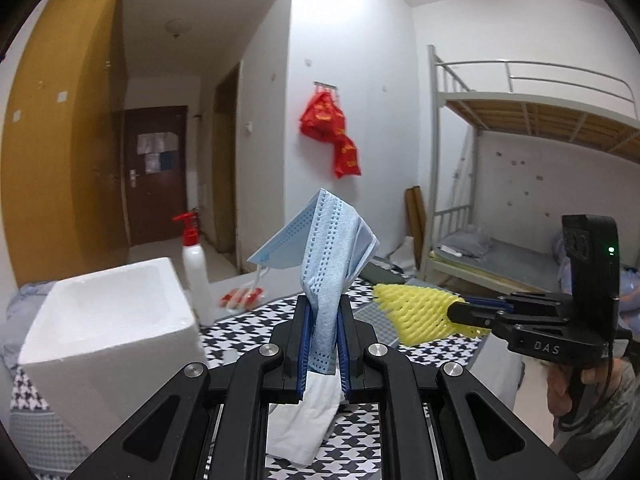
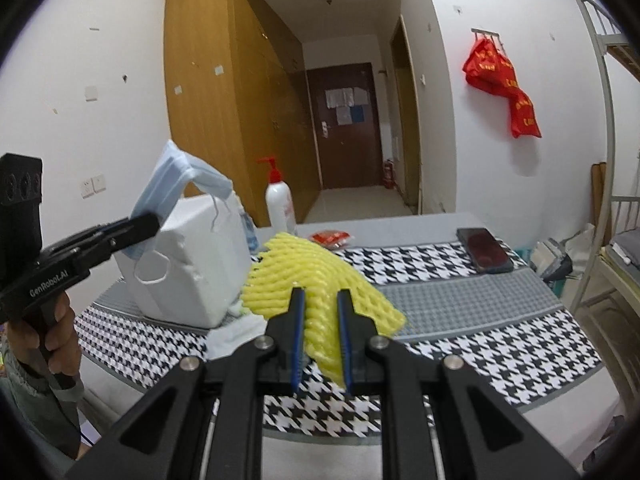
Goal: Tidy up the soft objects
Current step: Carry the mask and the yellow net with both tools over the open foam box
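My left gripper [image 1: 323, 304] is shut on a blue face mask [image 1: 326, 248] and holds it up above the table; it also shows in the right wrist view [image 2: 176, 184]. My right gripper [image 2: 322, 300] is shut on a yellow foam net [image 2: 316, 276] and holds it above the table; the net also shows in the left wrist view [image 1: 420, 312]. A white foam box [image 1: 112, 320] stands open-topped at the left, also seen in the right wrist view [image 2: 192, 264]. A white cloth [image 1: 304, 420] lies on the table under my left gripper.
A table with a houndstooth cloth [image 2: 500, 340] lies below both grippers. A white pump bottle with a red top [image 2: 280, 200] and a red packet [image 2: 332, 238] stand behind the box. A dark phone [image 2: 484, 250] lies at the right. A bunk bed [image 1: 520, 160] stands far right.
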`<control>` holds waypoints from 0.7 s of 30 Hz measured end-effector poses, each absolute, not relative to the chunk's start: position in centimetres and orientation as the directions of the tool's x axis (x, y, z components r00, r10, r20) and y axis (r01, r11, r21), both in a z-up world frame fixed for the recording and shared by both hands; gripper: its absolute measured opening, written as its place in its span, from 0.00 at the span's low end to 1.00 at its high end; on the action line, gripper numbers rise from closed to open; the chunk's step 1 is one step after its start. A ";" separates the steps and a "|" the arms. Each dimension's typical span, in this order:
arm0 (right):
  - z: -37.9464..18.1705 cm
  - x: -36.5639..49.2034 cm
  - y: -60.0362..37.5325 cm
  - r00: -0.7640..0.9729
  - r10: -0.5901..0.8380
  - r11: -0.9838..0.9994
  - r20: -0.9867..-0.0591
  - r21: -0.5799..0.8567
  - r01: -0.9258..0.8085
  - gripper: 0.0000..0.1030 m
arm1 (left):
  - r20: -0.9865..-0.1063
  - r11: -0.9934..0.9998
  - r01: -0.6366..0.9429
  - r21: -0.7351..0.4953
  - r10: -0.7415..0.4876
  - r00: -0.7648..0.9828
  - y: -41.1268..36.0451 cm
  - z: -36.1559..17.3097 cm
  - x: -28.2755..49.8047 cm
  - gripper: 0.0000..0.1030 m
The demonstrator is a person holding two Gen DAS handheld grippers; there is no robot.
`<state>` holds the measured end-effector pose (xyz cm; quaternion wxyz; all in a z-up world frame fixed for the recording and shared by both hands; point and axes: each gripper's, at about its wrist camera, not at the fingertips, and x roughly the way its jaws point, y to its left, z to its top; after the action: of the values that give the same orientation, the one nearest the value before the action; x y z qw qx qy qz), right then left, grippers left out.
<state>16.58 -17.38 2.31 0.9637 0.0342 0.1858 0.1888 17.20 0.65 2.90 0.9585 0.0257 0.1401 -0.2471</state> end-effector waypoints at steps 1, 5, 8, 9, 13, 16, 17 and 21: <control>2.6 16.5 -17.1 0.858 0.386 0.922 -0.338 0.135 -0.362 0.18 | -0.284 0.883 0.469 -0.022 -0.455 0.844 0.8 3.0 17.1 0.13; 3.6 16.7 -16.0 0.846 0.438 0.899 -0.303 0.130 -0.418 0.18 | -0.265 0.918 0.396 0.004 -0.381 0.886 1.6 3.6 16.2 0.13; 4.2 16.9 -15.2 0.831 0.479 0.878 -0.282 0.134 -0.460 0.18 | -0.255 0.947 0.320 -0.005 -0.310 0.916 3.0 4.3 15.5 0.13; 4.4 17.0 -14.7 0.822 0.498 0.867 -0.277 0.136 -0.480 0.18 | -0.252 0.956 0.294 -0.010 -0.287 0.924 3.6 4.5 15.4 0.13; 4.9 17.4 -12.8 0.793 0.546 0.836 -0.270 0.122 -0.535 0.18 | -0.255 0.981 0.192 -0.015 -0.189 0.948 5.5 4.9 14.6 0.13; 5.3 17.4 -11.7 0.769 0.590 0.806 -0.248 0.126 -0.578 0.18 | -0.238 0.993 0.118 -0.010 -0.117 0.964 6.9 5.3 13.5 0.13; 5.4 17.5 -11.2 0.762 0.598 0.800 -0.246 0.123 -0.588 0.18 | -0.234 0.995 0.098 -0.007 -0.097 0.967 7.3 5.4 13.1 0.13; 5.6 17.8 -9.2 0.727 0.639 0.766 -0.251 0.119 -0.632 0.18 | -0.232 1.000 0.024 0.003 -0.022 0.972 8.9 5.7 12.1 0.13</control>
<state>17.82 -9.16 5.61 0.9292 0.0127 0.1399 0.3418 12.12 8.94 5.71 0.9931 0.0030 0.1169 -0.0116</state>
